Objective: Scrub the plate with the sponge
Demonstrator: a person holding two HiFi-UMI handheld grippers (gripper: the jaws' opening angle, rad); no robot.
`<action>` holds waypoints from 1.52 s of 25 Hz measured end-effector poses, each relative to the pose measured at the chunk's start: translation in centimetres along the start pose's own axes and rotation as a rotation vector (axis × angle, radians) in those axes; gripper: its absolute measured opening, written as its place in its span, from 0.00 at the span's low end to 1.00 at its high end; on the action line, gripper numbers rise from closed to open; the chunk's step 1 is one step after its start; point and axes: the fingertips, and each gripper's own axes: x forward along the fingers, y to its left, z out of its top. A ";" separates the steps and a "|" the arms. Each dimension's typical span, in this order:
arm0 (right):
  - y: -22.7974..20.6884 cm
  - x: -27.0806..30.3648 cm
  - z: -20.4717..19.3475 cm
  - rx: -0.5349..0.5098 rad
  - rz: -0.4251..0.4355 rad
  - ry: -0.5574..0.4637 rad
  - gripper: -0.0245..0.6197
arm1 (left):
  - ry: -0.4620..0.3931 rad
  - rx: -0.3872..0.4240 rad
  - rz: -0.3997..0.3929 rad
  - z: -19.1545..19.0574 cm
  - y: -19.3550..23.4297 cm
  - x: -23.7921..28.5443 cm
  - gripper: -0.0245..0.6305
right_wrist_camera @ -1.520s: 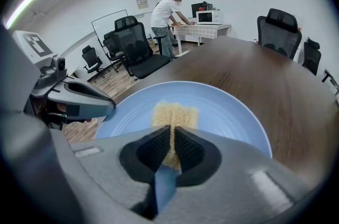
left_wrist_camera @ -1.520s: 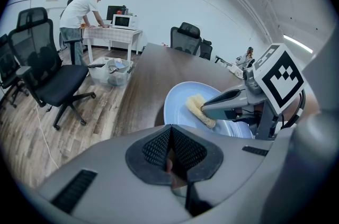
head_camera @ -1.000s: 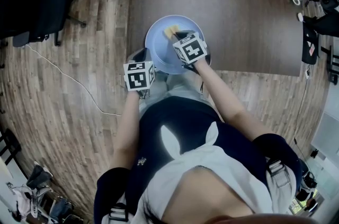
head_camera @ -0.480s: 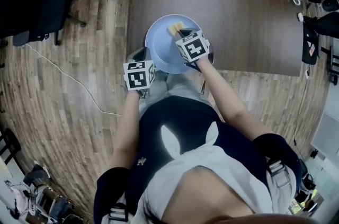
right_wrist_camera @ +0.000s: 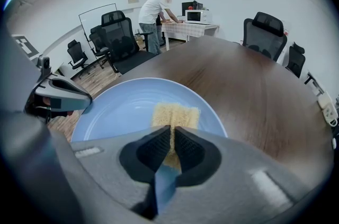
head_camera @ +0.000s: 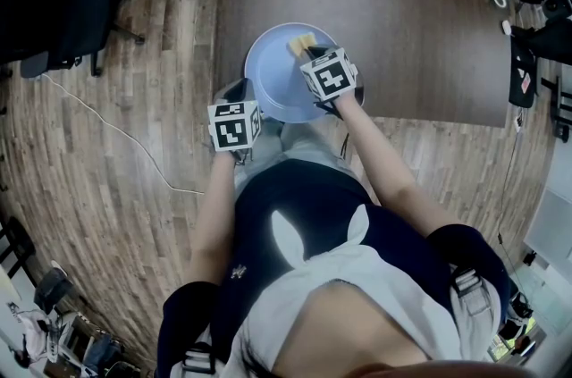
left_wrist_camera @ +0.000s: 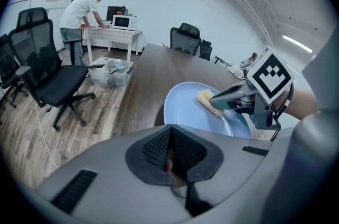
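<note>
Scrubbing looks to be under way. The right gripper has its jaws clamped on a yellow sponge, which is pressed flat against a pale blue plate.

From the head view, the plate sits at the near edge of a dark wooden table. The sponge lies at about 1 o'clock on the plate, close to the far rim. The left gripper meets the rim at about 7 o'clock. In its own view the jaws are pressed together on a thin edge, which I take to be the plate's rim, steadying it.

It isn't possible to tell how much of the surface has been covered. The lower and left parts of the plate are bare, so more passes probably remain.

The plate is smooth, shallow and round, with a raised rim. No food, foam or water shows on it. The sponge is a rough, pale yellow block and looks dry.
</note>
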 end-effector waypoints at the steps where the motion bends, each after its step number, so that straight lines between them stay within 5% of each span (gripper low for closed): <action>1: -0.2 0.0 0.0 0.002 -0.008 -0.001 0.07 | 0.000 0.000 -0.001 0.0 0.1 0.0 0.05; 38: -2.7 -1.2 -1.9 0.044 -0.095 0.057 0.07 | -0.002 0.008 -0.019 0.1 0.2 -0.3 0.05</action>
